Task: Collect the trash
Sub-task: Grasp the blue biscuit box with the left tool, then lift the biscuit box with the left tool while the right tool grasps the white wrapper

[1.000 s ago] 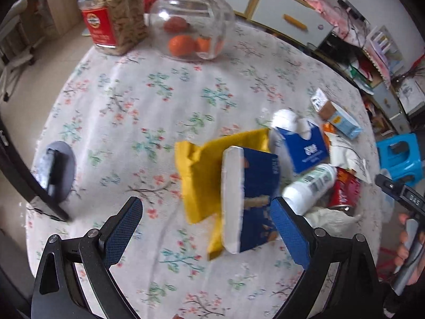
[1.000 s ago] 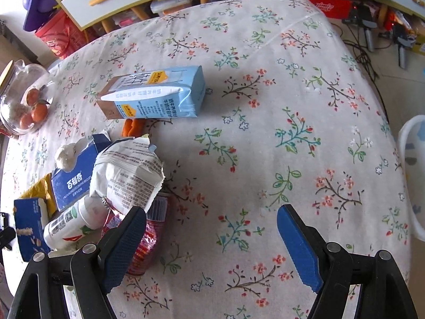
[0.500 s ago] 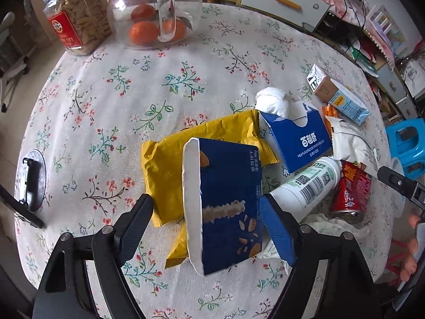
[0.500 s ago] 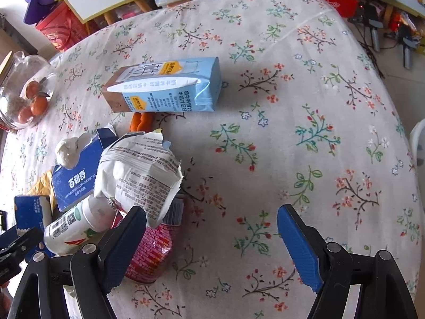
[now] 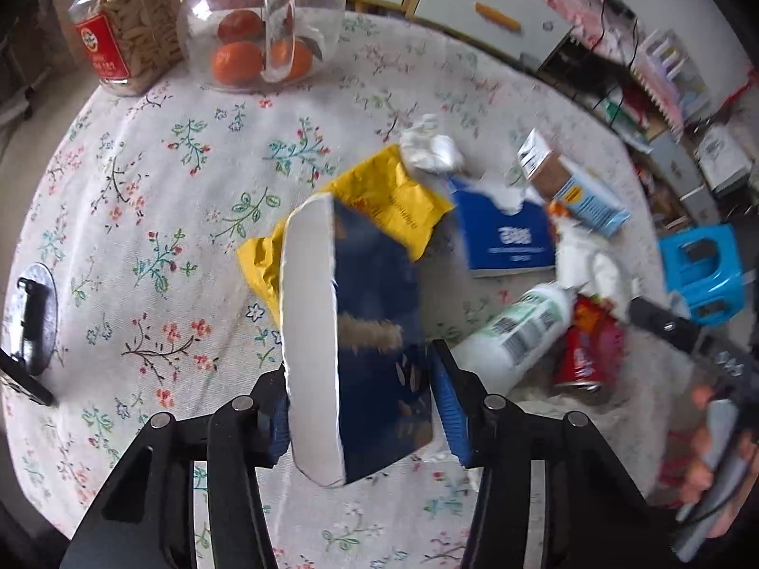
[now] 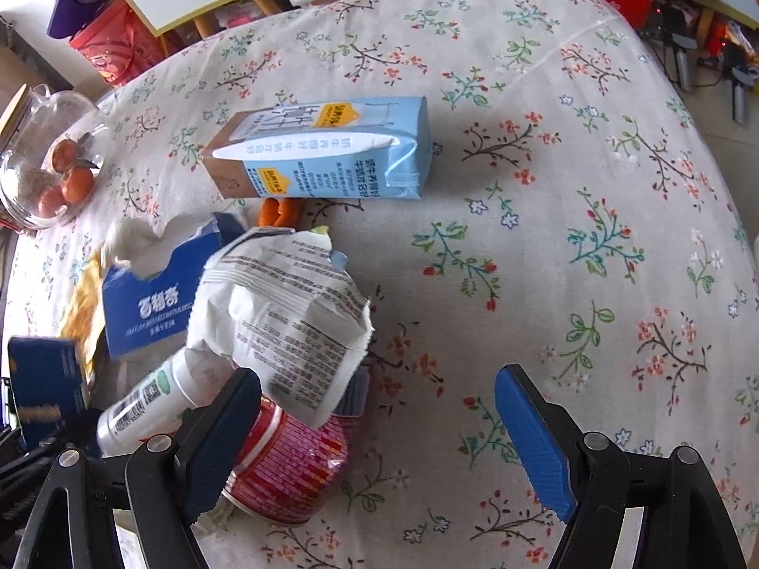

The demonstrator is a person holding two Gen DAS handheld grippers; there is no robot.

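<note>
My left gripper [image 5: 360, 403] is shut on a dark blue snack box [image 5: 374, 332], its white side facing left; the box also shows in the right wrist view [image 6: 42, 389]. A yellow wrapper [image 5: 379, 208] lies behind it. Further right lie a blue tissue box [image 5: 507, 242], a white bottle [image 5: 512, 336], a red can [image 5: 588, 346] and a light blue milk carton [image 5: 578, 189]. My right gripper [image 6: 379, 436] is open above the tablecloth, its left finger [image 6: 223, 441] beside the red can [image 6: 289, 464] and a crumpled white wrapper [image 6: 284, 317]. The milk carton [image 6: 327, 151] lies ahead.
A glass jar of oranges [image 5: 261, 33] and a jar of nuts [image 5: 128, 33] stand at the table's far edge. A grey disc with a black clip [image 5: 31, 317] lies at the left edge. A blue stool [image 5: 702, 275] stands beyond the right edge.
My left gripper has moved forward and closed on the dark blue box. My right gripper has moved slightly closer to the can and wrapper, still open.
</note>
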